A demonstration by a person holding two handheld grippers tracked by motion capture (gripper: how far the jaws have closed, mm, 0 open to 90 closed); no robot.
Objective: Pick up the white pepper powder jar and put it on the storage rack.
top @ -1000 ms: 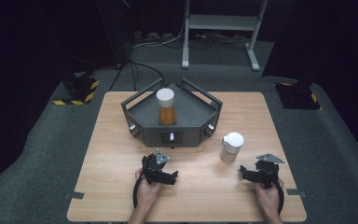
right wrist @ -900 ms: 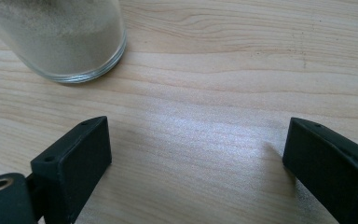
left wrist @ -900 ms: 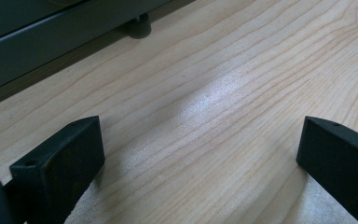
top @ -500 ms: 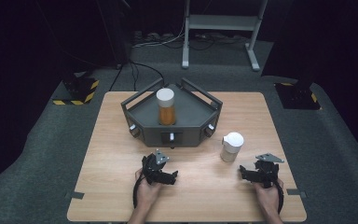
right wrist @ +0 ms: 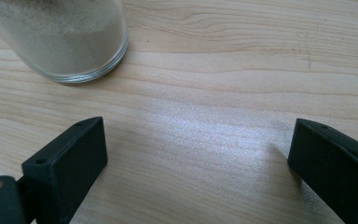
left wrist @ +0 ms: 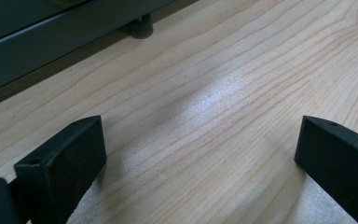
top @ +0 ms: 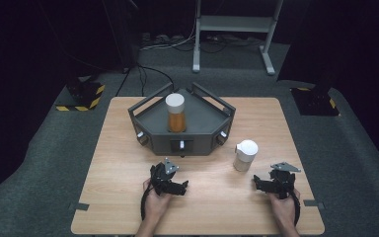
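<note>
On the near half of the wooden table (top: 128, 163), bare board lies between the left gripper (top: 177, 186) and the right gripper (top: 260, 183), both spread and empty. The right jaws have just been opening; nothing else has shifted. The white-capped jar (top: 245, 155) of pale powder stands upright near the right gripper, beside the grey tray (top: 205, 143).

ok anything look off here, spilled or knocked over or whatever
Nothing stands out. The orange-filled jar stands upright in the grey tray, the pale jar stands upright on the table beside it, and no spill shows.
</note>
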